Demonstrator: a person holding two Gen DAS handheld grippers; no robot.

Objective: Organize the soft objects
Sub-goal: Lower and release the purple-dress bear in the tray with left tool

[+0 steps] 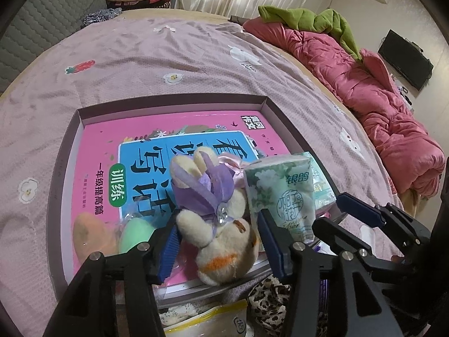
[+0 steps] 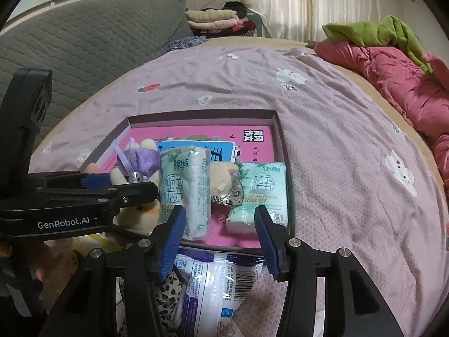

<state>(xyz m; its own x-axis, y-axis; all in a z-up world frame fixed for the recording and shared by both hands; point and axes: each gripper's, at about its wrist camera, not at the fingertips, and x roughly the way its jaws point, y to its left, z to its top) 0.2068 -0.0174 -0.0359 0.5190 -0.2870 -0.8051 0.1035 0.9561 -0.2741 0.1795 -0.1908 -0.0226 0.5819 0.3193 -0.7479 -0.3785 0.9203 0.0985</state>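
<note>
Both jaws apart — left gripper (image 1: 219,236) straddles plush rabbit (image 1: 221,241), right gripper (image 2: 221,233) beside tissue pack (image 2: 186,191), unheld; next pickup needs clean retreat.

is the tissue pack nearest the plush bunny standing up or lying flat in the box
Standing up. The tissue pack rests on its short end on the pink book, taller than wide, beside the plush bunny.

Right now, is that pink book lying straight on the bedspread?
No: the pink book lies inside a shallow box that sits on the bedspread, its walls showing all around.
</note>
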